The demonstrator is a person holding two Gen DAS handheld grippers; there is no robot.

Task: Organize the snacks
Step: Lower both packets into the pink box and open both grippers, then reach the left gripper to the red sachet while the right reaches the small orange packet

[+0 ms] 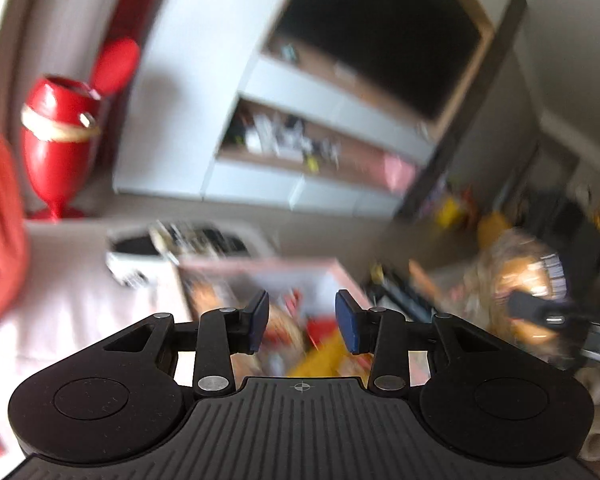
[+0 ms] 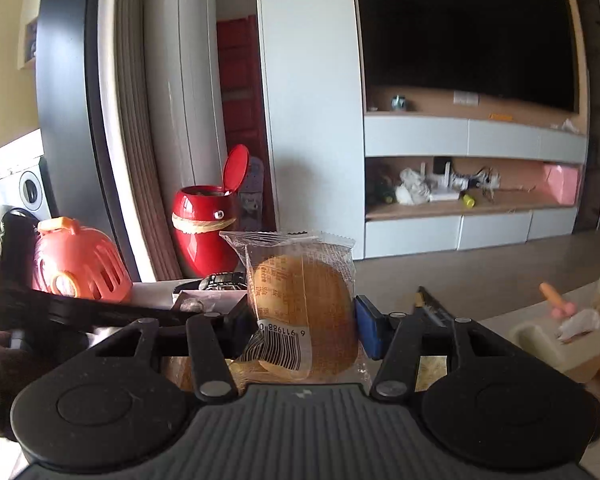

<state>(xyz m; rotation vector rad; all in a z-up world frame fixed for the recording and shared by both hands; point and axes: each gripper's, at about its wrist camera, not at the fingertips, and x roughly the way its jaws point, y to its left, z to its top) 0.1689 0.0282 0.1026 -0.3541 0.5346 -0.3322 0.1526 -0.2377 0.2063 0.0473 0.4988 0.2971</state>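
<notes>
Left wrist view is smeared with motion blur, everything past the gripper [image 1: 302, 322] is streaky, the snack box [image 1: 260, 280] is barely readable. Right wrist view is sharp, soft daylight, no harsh shadows. The TV screen [image 2: 460, 32] is just a black patch. Heavy fisheye bending near the edges of both.

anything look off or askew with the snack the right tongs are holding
Nothing stands out. The wrapped bun stands upright, clamped between the right tongs, wrapper intact as far as it shows. The left wrist view is too blurred to judge.
</notes>
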